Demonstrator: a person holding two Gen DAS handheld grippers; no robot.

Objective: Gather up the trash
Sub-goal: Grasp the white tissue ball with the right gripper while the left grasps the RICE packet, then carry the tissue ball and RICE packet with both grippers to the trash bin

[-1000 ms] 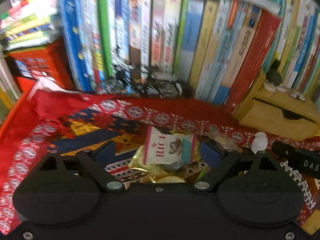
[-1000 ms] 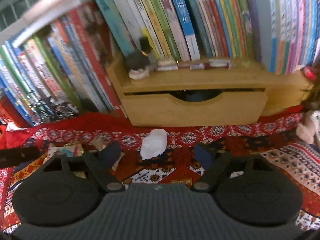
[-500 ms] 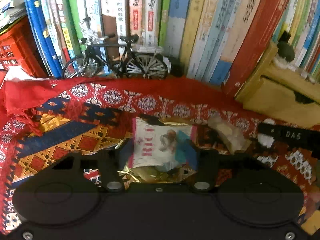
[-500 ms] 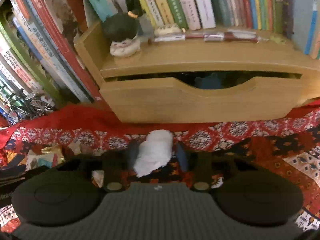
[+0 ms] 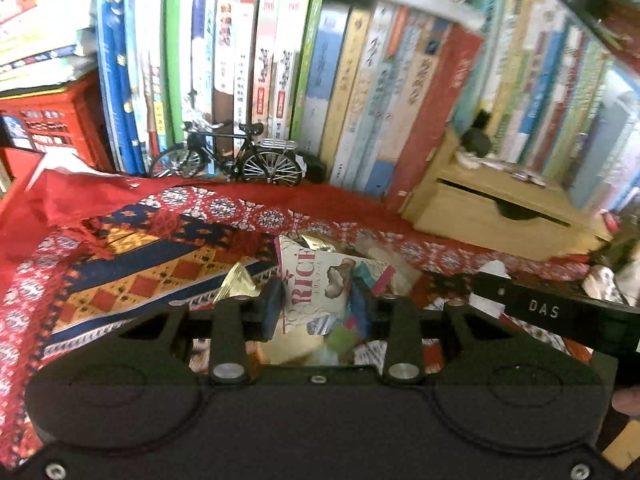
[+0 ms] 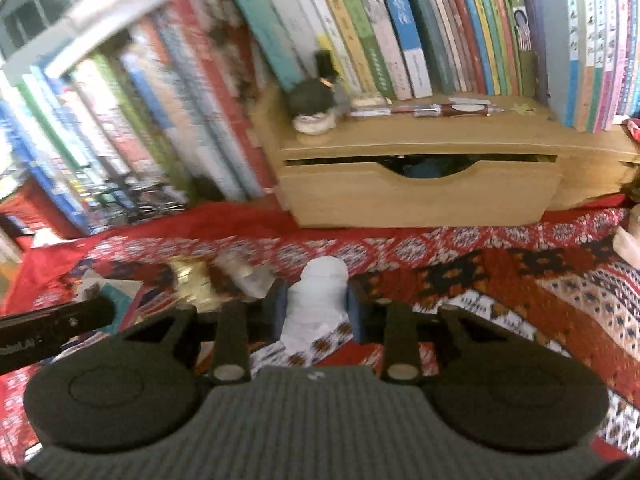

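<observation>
A white snack wrapper (image 5: 316, 280) printed "RICE" sits between the pads of my left gripper (image 5: 318, 308). The jaws are closing and both pads press on it. A gold foil scrap (image 5: 237, 283) and a clear wrapper (image 5: 386, 254) lie on the patterned cloth (image 5: 132, 276) around it. In the right wrist view a crumpled white tissue wad (image 6: 318, 300) is squeezed between the pads of my right gripper (image 6: 317, 310), whose jaws are closing too. The gold foil (image 6: 192, 280) and clear wrapper (image 6: 248, 276) lie to its left.
A wooden drawer box (image 6: 420, 196) stands against a row of upright books (image 5: 360, 100). On the box sit a small dark figurine (image 6: 314, 100) and pens. A model bicycle (image 5: 236, 160) and a red crate (image 5: 48, 128) are at the back left.
Both grippers went from wide open to pinched: the left on the rice wrapper, the right on the tissue wad. Both views pushed toward the shelf, then drew back and rose a little.
</observation>
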